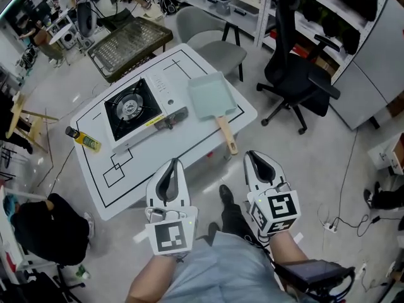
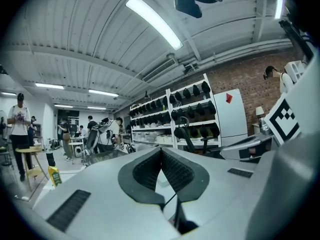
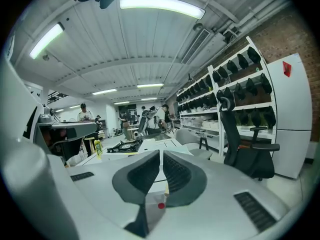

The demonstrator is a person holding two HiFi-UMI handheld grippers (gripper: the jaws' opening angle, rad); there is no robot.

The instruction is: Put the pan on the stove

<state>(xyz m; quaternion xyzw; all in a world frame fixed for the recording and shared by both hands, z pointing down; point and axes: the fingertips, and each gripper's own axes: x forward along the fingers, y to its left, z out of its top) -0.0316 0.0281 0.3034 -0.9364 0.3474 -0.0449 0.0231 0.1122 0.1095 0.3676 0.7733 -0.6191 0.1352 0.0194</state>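
Hand-held grippers (image 1: 170, 164) (image 1: 256, 158) two, pan (image 1: 208, 95) one

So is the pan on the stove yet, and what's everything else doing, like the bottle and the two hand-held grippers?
Pan, flat on the table beside the stove, not on it.
Stove, burner bare.
Bottle, standing upright near the table edge.
Left hand-held gripper, shut, empty, off the table.
Right hand-held gripper, shut, empty, off the table.

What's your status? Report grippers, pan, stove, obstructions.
Both shut and empty, left gripper and right gripper, short of the table. The pan lies flat beside the stove, handle toward me. Nothing on the burner.
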